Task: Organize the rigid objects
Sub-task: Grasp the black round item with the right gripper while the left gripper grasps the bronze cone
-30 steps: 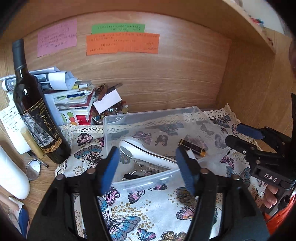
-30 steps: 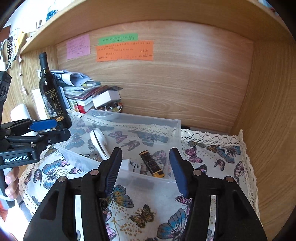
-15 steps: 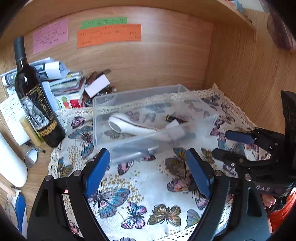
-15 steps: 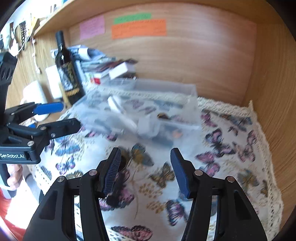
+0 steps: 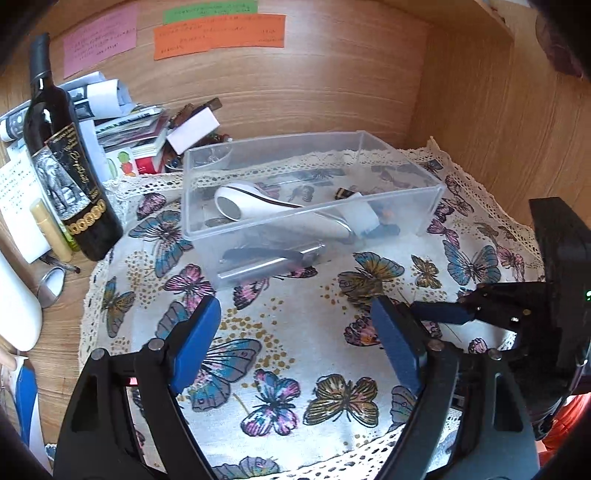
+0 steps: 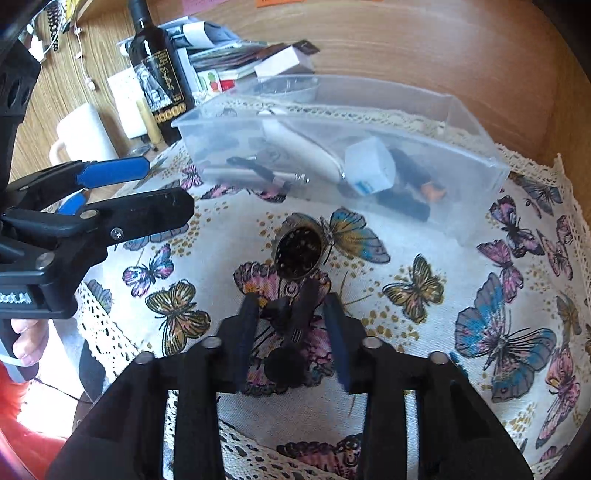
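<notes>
A clear plastic bin (image 5: 207, 236) (image 6: 476, 206) stands on the butterfly cloth (image 5: 295, 332) and holds a white handheld device (image 5: 258, 206), a small white box (image 6: 369, 166), a metal tube (image 5: 266, 266) and dark small items. A black object with a round perforated metal head (image 6: 299, 251) lies on the cloth in front of the bin. My right gripper (image 6: 291, 332) is open, low over the cloth, its fingers on either side of that object's black handle. My left gripper (image 5: 295, 336) is open and empty above the cloth; it also shows at the left of the right wrist view (image 6: 147, 192).
A dark wine bottle (image 5: 62, 166) stands left of the bin, with a stack of books and papers (image 5: 122, 125) behind it. A white mug (image 6: 85, 136) is at far left. Wooden walls close in the back and right. Sticky notes (image 5: 218, 33) hang on the back wall.
Both grippers have pulled back from the bin toward the front of the cloth. The right gripper has dropped low, and its fingers now straddle the black object's handle.
</notes>
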Tool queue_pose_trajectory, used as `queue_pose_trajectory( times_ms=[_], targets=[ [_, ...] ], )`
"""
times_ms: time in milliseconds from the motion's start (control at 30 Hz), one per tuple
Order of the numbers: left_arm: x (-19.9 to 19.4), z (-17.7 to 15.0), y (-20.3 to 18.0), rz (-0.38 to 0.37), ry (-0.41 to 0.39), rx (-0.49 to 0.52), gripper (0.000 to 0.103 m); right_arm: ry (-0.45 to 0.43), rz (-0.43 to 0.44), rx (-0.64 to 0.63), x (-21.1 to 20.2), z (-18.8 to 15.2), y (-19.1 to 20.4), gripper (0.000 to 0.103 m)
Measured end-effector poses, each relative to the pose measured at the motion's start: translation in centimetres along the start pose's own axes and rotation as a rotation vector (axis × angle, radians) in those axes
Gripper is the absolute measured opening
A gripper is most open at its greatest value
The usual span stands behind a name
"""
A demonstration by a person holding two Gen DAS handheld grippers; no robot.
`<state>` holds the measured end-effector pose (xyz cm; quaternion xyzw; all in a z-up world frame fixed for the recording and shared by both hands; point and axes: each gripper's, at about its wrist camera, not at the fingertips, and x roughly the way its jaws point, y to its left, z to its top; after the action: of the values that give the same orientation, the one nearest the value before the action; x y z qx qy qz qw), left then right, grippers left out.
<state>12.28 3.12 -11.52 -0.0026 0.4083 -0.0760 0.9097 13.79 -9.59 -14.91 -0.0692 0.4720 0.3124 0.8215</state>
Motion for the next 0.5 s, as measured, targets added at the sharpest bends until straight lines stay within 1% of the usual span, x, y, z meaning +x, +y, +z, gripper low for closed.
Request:
queue_pose_trajectory(
  times_ms=[133, 200, 333, 500],
  targets=[
    [1.3, 0.0, -1.3, -0.04, 0.041, 0.03, 0.079, -0.02, -0.004, 0.013, -0.4, -0.3, -0.3, 0.027],
    [2.2, 0.1, -2.1, -0.062, 0.064, 0.044, 0.078, -0.037, -0.018, 0.024, -1.0, -0.3, -0.8, 0.027],
    [3.7, 0.8, -3.1, -0.124, 0.101, 0.034, 0.076, -0.068, -0.074, 0.042, -2.3, -0.5, -2.2, 0.027],
    [5.6, 1.6, -4.1, -0.144, 0.141, 0.038, 0.068, -0.099, -0.144, 0.092, -3.8, -0.3, -4.7, 0.027]
  ],
)
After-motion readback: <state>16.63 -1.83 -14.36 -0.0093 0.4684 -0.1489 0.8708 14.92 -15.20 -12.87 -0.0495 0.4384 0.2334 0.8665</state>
